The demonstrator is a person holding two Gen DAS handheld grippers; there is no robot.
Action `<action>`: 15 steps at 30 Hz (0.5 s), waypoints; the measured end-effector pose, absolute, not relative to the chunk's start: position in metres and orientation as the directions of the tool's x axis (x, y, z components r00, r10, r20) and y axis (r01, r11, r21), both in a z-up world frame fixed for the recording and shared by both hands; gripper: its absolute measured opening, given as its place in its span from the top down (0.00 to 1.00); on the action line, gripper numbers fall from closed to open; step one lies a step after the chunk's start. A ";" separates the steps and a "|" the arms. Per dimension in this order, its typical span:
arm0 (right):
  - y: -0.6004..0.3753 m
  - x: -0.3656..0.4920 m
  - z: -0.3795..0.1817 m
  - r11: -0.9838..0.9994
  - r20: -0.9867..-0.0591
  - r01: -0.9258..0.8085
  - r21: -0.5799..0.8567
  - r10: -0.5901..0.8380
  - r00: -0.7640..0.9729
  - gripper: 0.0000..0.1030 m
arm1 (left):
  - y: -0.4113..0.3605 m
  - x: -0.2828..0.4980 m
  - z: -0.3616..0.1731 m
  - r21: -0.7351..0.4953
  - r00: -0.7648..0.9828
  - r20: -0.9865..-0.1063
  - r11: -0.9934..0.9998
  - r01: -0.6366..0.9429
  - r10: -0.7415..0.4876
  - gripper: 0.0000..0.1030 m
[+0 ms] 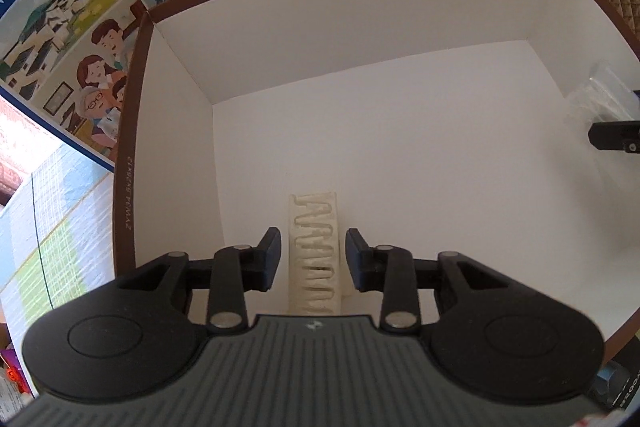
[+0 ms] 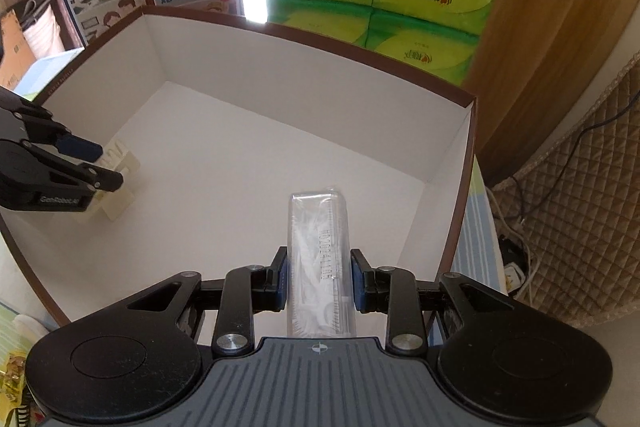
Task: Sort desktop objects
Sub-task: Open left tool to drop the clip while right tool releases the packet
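The right gripper clamps a clear plastic packet above the brown-rimmed box, apparently to drop it inside. The left gripper, jaws parted around a cream ridged piece without touching, seems to be releasing it near the box's left wall.

The box is looking like smooth white card inside, matt, with a brown rim. The grippers are showing matt black plastic and shiny metal pins. The clip is looking like cream plastic. The packet is shining, clear and glossy.
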State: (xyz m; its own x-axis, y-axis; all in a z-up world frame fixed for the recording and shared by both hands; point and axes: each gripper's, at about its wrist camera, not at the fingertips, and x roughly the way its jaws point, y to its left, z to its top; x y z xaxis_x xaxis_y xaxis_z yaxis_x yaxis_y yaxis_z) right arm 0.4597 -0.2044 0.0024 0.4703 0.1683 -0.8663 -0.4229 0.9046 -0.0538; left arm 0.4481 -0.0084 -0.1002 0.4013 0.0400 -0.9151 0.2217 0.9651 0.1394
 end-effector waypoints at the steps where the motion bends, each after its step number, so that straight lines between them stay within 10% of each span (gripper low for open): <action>1: -0.204 0.460 0.002 0.905 -0.868 -0.422 -0.059 0.163 0.469 0.73 | -0.008 0.447 -0.100 0.139 0.403 -0.915 0.965 0.222 0.039 0.71; 10: -0.202 0.466 0.006 0.899 -0.868 -0.432 -0.077 0.153 0.472 0.72 | -0.002 0.430 -0.088 0.145 0.430 -0.902 0.963 0.228 0.034 0.64; 15: -0.205 0.461 0.019 0.893 -0.851 -0.446 -0.056 0.191 0.488 0.39 | 0.001 0.424 -0.074 0.131 0.452 -0.892 0.968 0.215 0.021 0.50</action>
State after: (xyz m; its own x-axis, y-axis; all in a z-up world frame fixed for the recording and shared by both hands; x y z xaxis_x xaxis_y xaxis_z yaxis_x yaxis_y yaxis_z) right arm 0.4615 -0.2048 0.0193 0.4885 0.1906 -0.8515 -0.4463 0.8931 -0.0561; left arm 0.4236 0.0008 -0.0736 0.4520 0.0205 -0.8918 0.2153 0.9677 0.1314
